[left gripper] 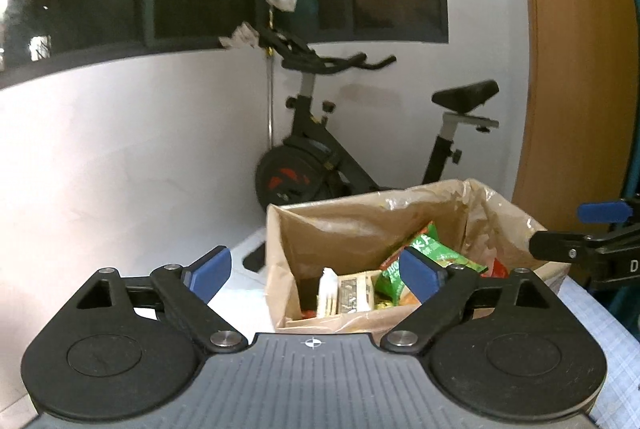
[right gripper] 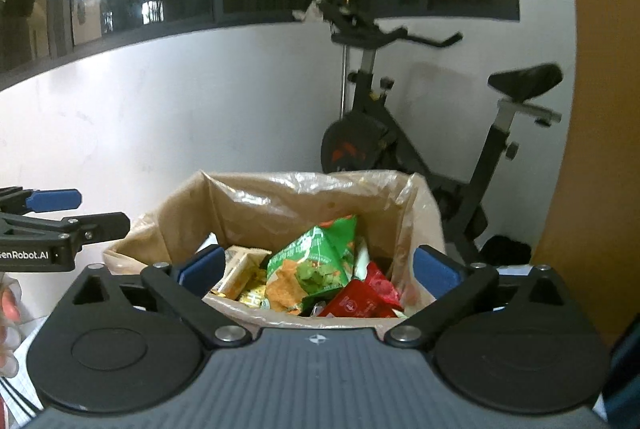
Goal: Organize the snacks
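Snacks sit packed in a plastic-lined cardboard box (right gripper: 280,205), straight ahead of the right gripper (right gripper: 318,269) and just below its spread jaws, which hold nothing. On top, dead centre between the blue pads, lies a green chip bag (right gripper: 316,261): light, puffy, crinkly film, probably slick, contents crushable, so my call is a gentle pinch on the upper sealed edge and not the belly. To its right, near the right pad, a red packet (right gripper: 368,295), also soft foil. To the left, near the left pad, a pale carton (right gripper: 240,267) with small yellow wrapped pieces below it; the carton looks stiff and should take a firmer squeeze across its narrow sides. The liner is loose and could snag a finger (keep clear of the rim). The left gripper (left gripper: 316,271) is also wide open and empty, set back from the box, which lies ahead and slightly right of it. The left view shows the box's outer near wall (left gripper: 304,321) and a white bottle-like item (left gripper: 328,287) standing beside the carton, unseen from the right view; the red packet is nearly hidden here. The right view alone shows the pile from above. Behind the box, an exercise bike (right gripper: 420,133) stands against the white wall.
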`<state>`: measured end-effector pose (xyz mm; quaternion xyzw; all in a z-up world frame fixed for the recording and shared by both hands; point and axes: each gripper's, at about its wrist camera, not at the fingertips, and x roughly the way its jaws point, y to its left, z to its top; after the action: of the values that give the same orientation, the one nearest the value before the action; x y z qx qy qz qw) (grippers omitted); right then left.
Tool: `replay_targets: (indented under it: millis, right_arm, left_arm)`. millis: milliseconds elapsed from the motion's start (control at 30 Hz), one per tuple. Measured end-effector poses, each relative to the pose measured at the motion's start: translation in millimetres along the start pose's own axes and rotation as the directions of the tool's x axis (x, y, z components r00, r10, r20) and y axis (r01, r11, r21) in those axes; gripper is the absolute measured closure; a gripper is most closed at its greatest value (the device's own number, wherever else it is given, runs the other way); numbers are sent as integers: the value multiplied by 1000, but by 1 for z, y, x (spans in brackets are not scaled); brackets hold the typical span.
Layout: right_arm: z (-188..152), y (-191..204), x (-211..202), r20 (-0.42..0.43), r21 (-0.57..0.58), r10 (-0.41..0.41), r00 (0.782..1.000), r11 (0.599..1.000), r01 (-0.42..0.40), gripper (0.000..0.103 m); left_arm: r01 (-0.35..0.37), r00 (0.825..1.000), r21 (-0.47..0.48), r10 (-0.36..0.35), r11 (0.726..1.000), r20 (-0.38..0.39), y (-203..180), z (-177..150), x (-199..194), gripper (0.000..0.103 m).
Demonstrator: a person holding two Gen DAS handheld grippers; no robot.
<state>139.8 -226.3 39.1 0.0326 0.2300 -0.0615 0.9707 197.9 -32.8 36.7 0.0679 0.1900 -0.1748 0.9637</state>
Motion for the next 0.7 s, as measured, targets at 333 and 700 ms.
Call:
replay_targets:
  millis: [333, 700]
  right_arm:
    - [-6, 11, -63, 83, 5, -50, 995, 999, 50, 0]
    - [-9, 11, -84, 87, 16, -54, 995, 998, 52, 0]
  left_arm:
    - [-22, 999, -2, 22, 1000, 42, -9, 5, -56, 10]
    - [-39, 999, -57, 41, 998, 34, -7, -5, -66, 10]
